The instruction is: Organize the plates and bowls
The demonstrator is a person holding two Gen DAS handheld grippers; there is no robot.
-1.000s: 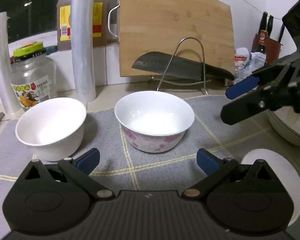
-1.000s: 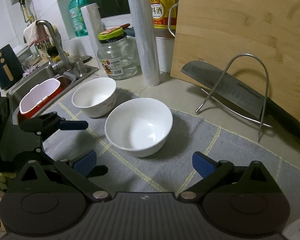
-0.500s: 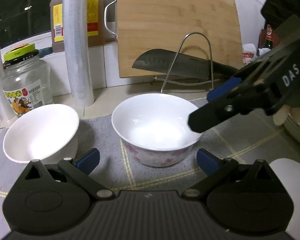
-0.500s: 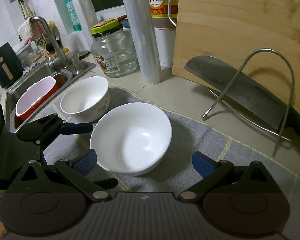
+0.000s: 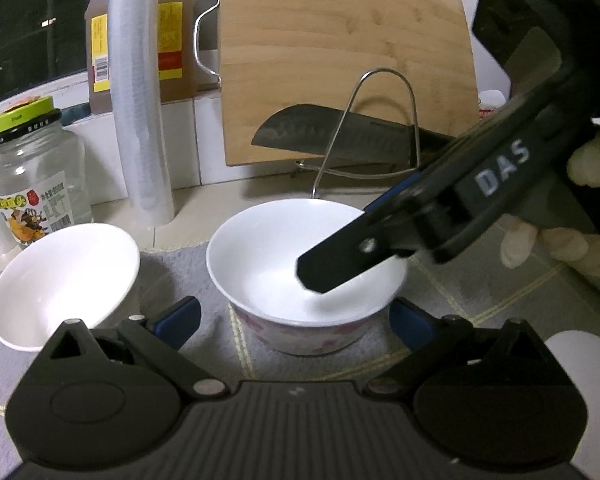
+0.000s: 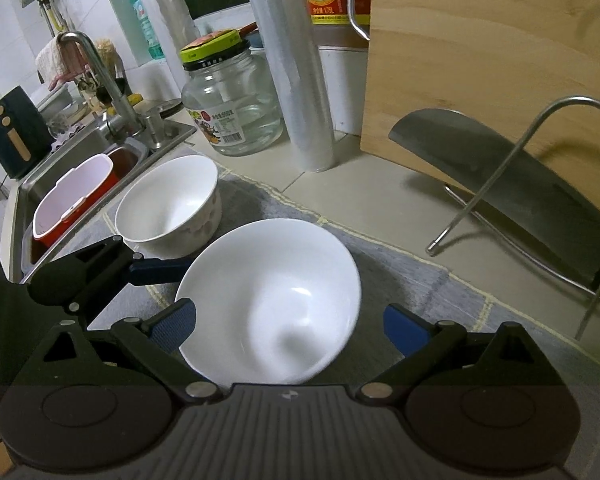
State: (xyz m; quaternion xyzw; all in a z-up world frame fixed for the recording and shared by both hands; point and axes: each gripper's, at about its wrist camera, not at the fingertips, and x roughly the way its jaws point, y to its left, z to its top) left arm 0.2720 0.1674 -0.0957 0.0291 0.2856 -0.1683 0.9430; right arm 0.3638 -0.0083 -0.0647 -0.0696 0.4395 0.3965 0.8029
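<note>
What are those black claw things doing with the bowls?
A person holds one tool in each hand. Both are open around the flowered bowl on the gray mat. The right tool reaches over its rim, and the left tool waits at its near side. Nothing is gripped yet. The plain white bowl sits beside it, untouched.

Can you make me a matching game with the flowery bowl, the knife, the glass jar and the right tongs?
Things:
1. flowery bowl
2. knife
3. glass jar
4. right tongs

Clues:
A. has a green lid
B. lies across the wire rack
C. open, one on each side of the bowl
D. sits on the grey mat

Pairs: 1-D, 2-B, 3-A, 4-C
</note>
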